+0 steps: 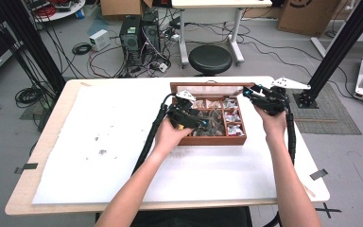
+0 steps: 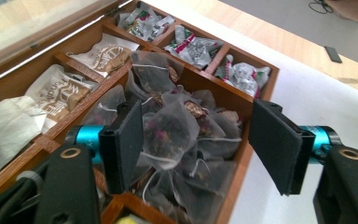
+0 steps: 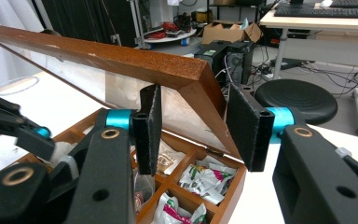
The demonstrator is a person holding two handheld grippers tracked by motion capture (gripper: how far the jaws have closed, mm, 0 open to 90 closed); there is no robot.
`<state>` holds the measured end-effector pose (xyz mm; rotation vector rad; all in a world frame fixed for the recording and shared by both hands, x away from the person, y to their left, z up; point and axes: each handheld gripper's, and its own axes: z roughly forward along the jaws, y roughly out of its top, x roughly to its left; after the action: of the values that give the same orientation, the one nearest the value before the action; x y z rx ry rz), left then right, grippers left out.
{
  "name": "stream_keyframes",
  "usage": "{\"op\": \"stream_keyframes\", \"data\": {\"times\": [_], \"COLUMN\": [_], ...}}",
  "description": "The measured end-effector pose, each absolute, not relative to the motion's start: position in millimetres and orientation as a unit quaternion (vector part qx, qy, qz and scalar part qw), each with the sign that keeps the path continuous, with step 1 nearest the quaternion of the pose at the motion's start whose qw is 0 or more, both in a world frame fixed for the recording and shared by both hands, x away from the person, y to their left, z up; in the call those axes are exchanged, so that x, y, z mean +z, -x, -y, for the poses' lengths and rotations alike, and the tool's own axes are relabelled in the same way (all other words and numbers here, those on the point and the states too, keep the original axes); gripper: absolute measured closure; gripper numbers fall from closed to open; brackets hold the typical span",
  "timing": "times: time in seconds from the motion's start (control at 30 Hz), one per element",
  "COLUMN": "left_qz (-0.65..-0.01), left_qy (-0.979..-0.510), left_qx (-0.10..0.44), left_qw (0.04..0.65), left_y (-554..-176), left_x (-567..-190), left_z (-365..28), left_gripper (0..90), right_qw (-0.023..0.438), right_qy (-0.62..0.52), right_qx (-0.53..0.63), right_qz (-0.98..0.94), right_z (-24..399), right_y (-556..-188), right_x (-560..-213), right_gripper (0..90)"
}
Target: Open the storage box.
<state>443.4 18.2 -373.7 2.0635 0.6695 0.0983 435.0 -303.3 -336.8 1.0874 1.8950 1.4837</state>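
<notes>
The right gripper is clamping the corner of the wooden lid, tilting over the wooden box. Wrapped sachets are lying in its compartments below.

Left gripper fingers apart, right gripper fingers clamped.

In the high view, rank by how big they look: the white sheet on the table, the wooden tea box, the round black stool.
1. White sheet, by far the largest.
2. Wooden tea box.
3. Round black stool; it stands farther from the camera, so its rank against the box is unsure.
</notes>
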Motion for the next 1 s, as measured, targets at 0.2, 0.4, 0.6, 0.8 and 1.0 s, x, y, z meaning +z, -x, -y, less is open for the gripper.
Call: {"op": "stream_keyframes", "data": {"times": [0.2, 0.4, 0.6, 0.8, 1.0], "left_qz": [-0.285, -0.293, -0.291, -0.295, -0.301], "left_qy": [-0.844, -0.851, -0.854, -0.861, -0.862], "left_qx": [0.039, 0.037, 0.036, 0.038, 0.039], "left_qw": [0.453, 0.434, 0.430, 0.412, 0.406], "left_y": [-453, -456, -459, -459, -460], "left_x": [-380, -385, -388, -390, -392], "left_z": [-7, 4, 9, 16, 17], "left_gripper": [43.5, 50.8, 60.1, 64.7, 81.9], "right_qw": [0.247, 0.247, 0.244, 0.244, 0.245], "right_qy": [-0.399, -0.399, -0.400, -0.402, -0.401], "right_qx": [0.545, 0.545, 0.546, 0.545, 0.545], "right_qz": [-0.695, -0.695, -0.694, -0.694, -0.694], "right_z": [303, 303, 304, 303, 303], "right_y": [-435, -435, -435, -435, -435], "right_x": [-337, -337, -337, -337, -337], "right_gripper": [56.9, 56.9, 56.5, 55.9, 56.0]}}
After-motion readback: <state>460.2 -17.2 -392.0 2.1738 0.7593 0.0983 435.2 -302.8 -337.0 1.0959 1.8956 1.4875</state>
